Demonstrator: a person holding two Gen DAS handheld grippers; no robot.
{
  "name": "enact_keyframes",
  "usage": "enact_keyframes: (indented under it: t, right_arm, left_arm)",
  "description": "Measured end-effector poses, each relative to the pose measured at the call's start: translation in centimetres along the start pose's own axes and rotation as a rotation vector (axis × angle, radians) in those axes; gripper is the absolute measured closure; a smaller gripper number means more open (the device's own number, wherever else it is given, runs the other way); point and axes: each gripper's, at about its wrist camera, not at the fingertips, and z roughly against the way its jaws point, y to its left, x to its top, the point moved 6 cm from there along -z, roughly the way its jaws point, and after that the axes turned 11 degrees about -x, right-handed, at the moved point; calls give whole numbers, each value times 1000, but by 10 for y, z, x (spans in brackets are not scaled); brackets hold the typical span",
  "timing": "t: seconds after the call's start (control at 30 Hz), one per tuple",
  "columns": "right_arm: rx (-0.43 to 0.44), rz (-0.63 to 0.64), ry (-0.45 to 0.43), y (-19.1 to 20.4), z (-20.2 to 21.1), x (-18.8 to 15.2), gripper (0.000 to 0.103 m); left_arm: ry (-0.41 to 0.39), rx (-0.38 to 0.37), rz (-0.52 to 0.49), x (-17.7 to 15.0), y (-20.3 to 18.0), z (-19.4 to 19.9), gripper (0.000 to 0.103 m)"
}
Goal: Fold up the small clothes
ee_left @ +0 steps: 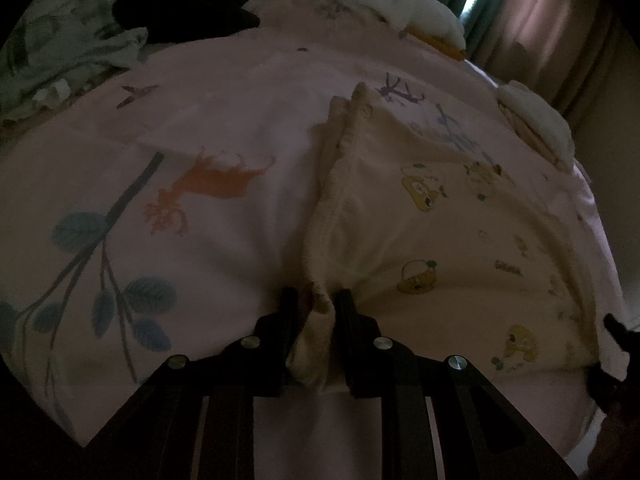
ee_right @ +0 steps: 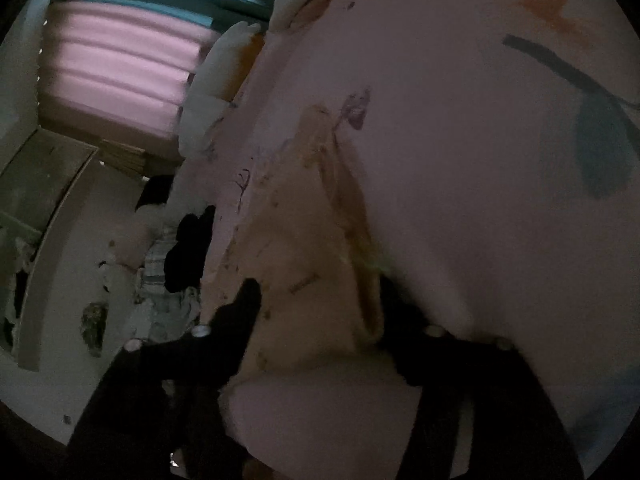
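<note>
Dim room, bed covered by a pink sheet (ee_left: 248,120) printed with deer and leaves. The task item, a small cream garment (ee_left: 420,216) with yellow cartoon prints, lies flat on that sheet, its folded edge running away from the left wrist camera.

Left gripper (ee_left: 314,300) angles steeply down at the garment's near corner. Jaws nearly closed, pinching a bunched wad of the cream cloth, which bulges up between the two black fingers.

Right gripper (ee_right: 320,300) tilts down less steeply and is rolled, so the bed looks slanted in its view. Jaws stand apart, straddling the garment (ee_right: 304,240); cloth lies between them, but the pads do not seem to press it, though the blur makes that hard to confirm. One right finger also shows just off the garment's right edge in the left wrist view.

Beyond the garment, at the far side of the bed: a black clothing heap (ee_left: 180,12), white fluffy bedding (ee_left: 384,0), pink curtain (ee_right: 120,60).
</note>
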Motion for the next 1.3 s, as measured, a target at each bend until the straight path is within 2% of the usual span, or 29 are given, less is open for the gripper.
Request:
enact_keyframes:
  t: [0.07,0.13,0.2,0.27,0.3,0.47,0.57,0.73,0.87,1.0,1.07,1.13,1.2,1.3]
  right_arm:
    - [-67,60,5,10,-9,-3,47]
    - [-88,81,-8,15,-16,-2,58]
    - [-77,20,-8,10,-22,0,85]
    - [-64,-46,10,-1,-28,0,97]
    - [-55,-57,12,-4,-29,-1,98]
    - [-49,-46,-3,2,-22,0,95]
    - [5,-41,-7,18,-20,1,95]
    - [49,89,-12,73,-20,-5,95]
    - [87,201,24,128,-41,-17,95]
    - [160,360,133,198,-76,-60,95]
    - [152,473,207,222,-99,-92,95]
    - [75,553,294,229,-130,-125,94]
    - [28,570,358,224,-152,-141,92]
    - [39,524,369,217,-162,-141,91]
  left_arm:
    - [2,-3,-2,1,0,0,83]
    - [-1,-6,-6,0,0,0,83]
    - [-5,-8,-7,0,0,0,83]
    - [-6,-9,-4,0,1,0,83]
    - [-8,-10,-1,-1,1,-1,83]
    - [-28,-22,3,-4,1,0,83]
    - [-35,-38,22,-5,4,1,83]
    - [-29,-48,33,-4,5,2,83]
    - [-30,-71,55,-3,7,2,82]
    - [-32,-104,65,-2,11,3,81]
    - [-31,-118,69,-2,13,3,80]
    - [-28,-136,73,-3,14,4,79]
    - [-26,-157,84,-3,17,4,79]
    - [-26,-186,108,-3,20,5,79]
